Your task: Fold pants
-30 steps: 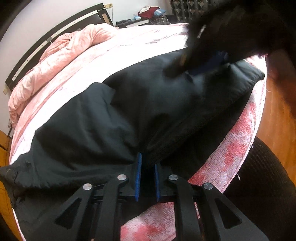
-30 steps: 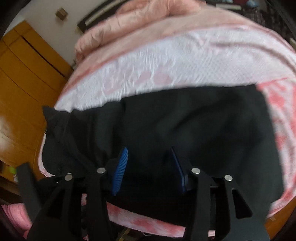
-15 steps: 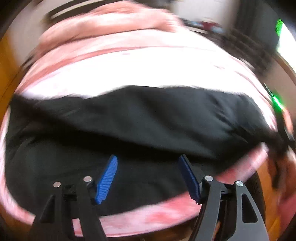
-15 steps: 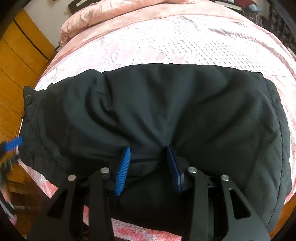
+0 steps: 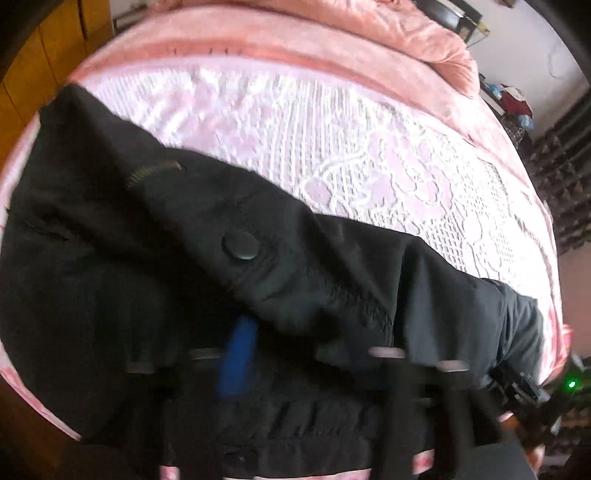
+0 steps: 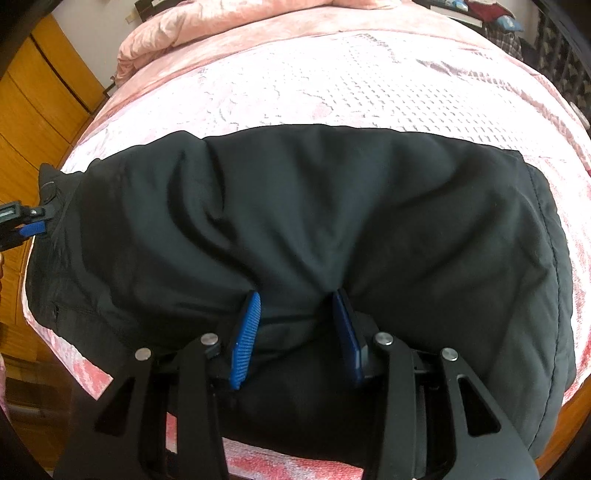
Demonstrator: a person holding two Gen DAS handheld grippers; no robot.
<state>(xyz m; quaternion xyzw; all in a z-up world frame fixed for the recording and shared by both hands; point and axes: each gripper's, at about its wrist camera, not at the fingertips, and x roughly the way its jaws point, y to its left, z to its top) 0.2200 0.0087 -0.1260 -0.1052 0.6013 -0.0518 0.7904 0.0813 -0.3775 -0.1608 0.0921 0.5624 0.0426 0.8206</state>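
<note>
Black pants (image 6: 314,221) lie folded across the near edge of a pink bed. My right gripper (image 6: 295,332) rests on their near edge, its blue pads partly closed around a bunch of black fabric. In the left wrist view the waistband with a black button (image 5: 241,246) and zipper lies just ahead of my left gripper (image 5: 291,350). That view is blurred; one blue pad (image 5: 236,358) shows and the other is hidden by cloth. The left gripper also shows at the pants' far left end in the right wrist view (image 6: 26,225).
The pink patterned bedspread (image 6: 351,81) stretches beyond the pants, with a bunched pink duvet (image 6: 207,22) at the headboard. A wooden wardrobe (image 6: 33,99) stands at the left. Wooden floor shows at the bed's near edge (image 6: 576,417).
My left gripper has swung left to the waistband end and pushed into the cloth. My right gripper has narrowed around a bunch of the pants' near edge.
</note>
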